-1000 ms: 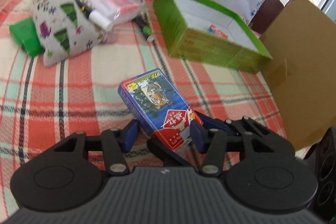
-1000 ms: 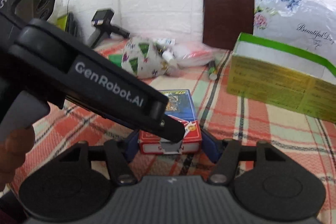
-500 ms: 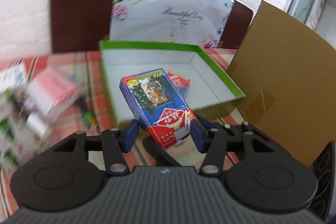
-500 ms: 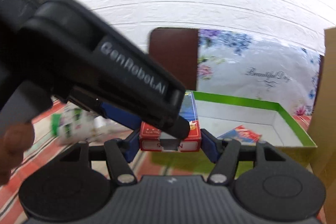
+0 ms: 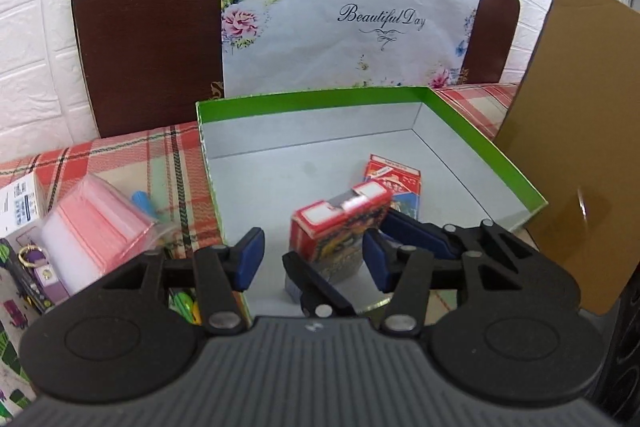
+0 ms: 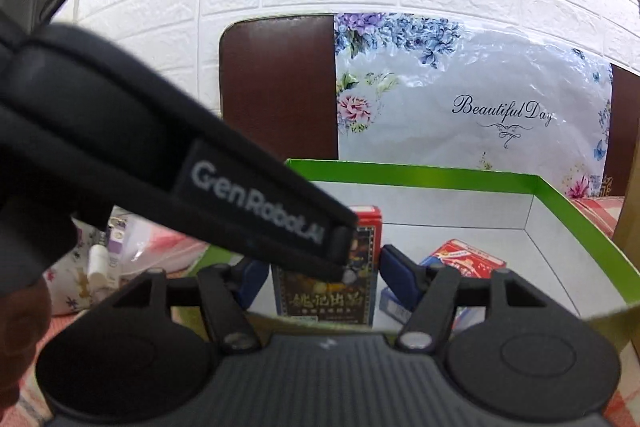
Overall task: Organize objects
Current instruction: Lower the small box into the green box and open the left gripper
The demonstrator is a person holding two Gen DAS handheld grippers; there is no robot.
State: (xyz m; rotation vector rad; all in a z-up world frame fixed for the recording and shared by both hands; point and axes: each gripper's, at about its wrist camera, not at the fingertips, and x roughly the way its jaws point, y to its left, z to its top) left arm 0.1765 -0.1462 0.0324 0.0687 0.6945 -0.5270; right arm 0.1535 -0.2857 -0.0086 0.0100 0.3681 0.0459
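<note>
A red and dark card box (image 5: 340,227) tilts in mid-drop inside the green box (image 5: 496,159), between the blue pads of both grippers; it also shows in the right wrist view (image 6: 326,283). My left gripper (image 5: 312,259) is open, its pads apart from the card box. My right gripper (image 6: 320,277) is open too, pads either side of the card box with gaps. A second red and blue card pack (image 5: 394,179) lies on the green box's floor, also seen in the right wrist view (image 6: 460,263).
A pink zip bag (image 5: 92,227), a marker (image 5: 142,201) and a patterned pouch (image 6: 76,291) lie on the plaid cloth left of the green box. A cardboard sheet (image 5: 576,131) stands at the right. A chair back with a floral bag (image 5: 340,15) is behind.
Both grippers carried the card box from the cloth to over the green box, then opened. The card box has left their hold and tips down into the box.
</note>
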